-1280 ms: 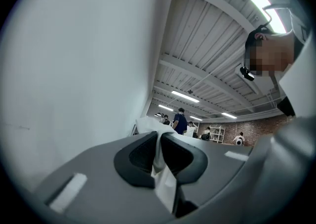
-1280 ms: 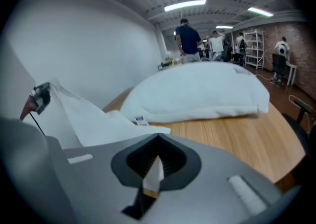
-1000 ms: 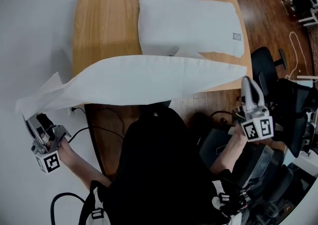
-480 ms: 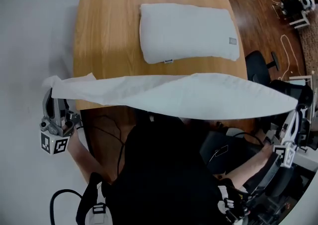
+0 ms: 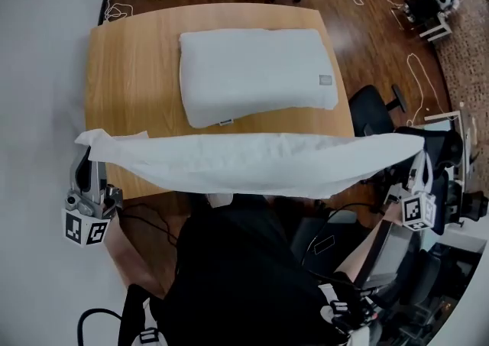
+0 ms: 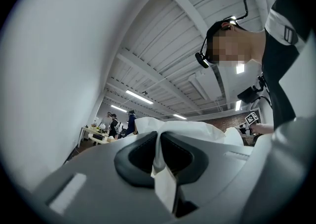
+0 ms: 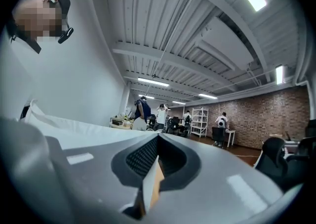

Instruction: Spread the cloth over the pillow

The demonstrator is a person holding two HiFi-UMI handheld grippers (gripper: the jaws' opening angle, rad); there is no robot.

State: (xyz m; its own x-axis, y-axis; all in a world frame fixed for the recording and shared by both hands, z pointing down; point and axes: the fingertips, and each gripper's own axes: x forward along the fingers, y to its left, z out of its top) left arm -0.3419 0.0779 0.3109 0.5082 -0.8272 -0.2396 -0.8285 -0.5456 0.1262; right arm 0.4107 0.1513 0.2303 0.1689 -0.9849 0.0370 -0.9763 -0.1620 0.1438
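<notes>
While head view shows cloth (image 5: 252,165) stretched between left gripper (image 5: 85,158) and right gripper (image 5: 419,160) over the bench (image 5: 130,85) near edge, short of pillow (image 5: 256,73). Left gripper view: fingers (image 6: 138,154) clamped on a corner. Right gripper view: fingers pinching thin edge. Light, floppy; hold corners.

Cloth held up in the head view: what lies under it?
The cloth hangs over the near edge of the table, hiding that strip. The pillow lies beyond it, fully uncovered.

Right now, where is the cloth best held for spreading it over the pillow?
At its two ends, from outside: the left hand-held gripper and right hand-held gripper pinch it there, and the cloth hangs stretched, longer than the pillow.
</notes>
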